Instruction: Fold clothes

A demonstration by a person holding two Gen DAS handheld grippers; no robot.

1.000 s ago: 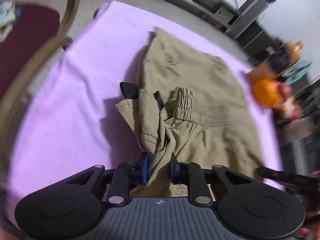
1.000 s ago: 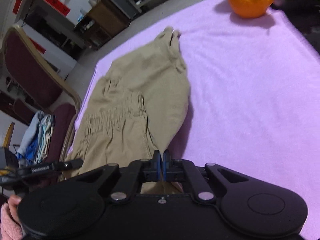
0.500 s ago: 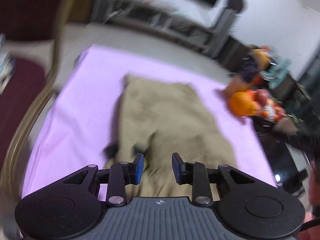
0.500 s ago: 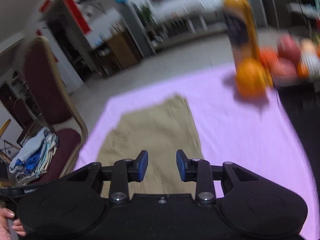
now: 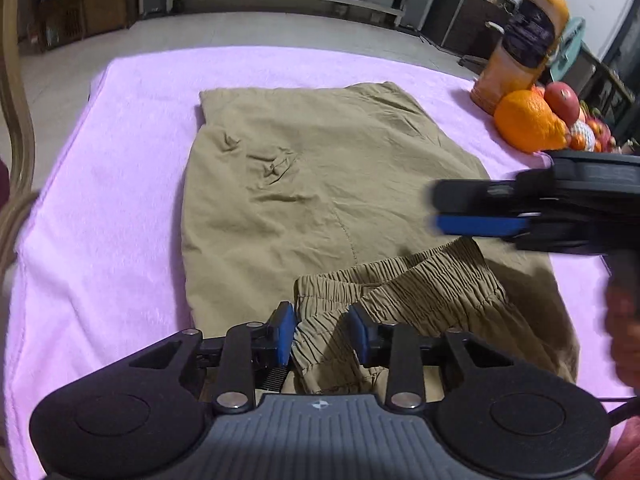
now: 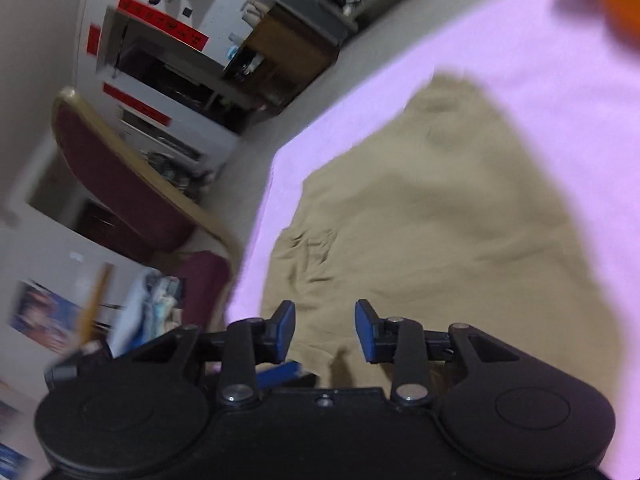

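No writing can be read. The red banners (image 6: 162,26) on the wall carry dark characters, too blurred to make out. The dark label (image 5: 528,36) on the orange juice bottle (image 5: 520,44) at the worktop's far right corner is also illegible.

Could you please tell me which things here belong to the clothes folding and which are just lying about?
Part of the job:
- khaki trousers, partly folded on the purple cloth
- left gripper, jaws open at the elastic waistband
- right gripper, jaws open above the trousers

Lying about:
- orange
- juice bottle
- apple
- chair
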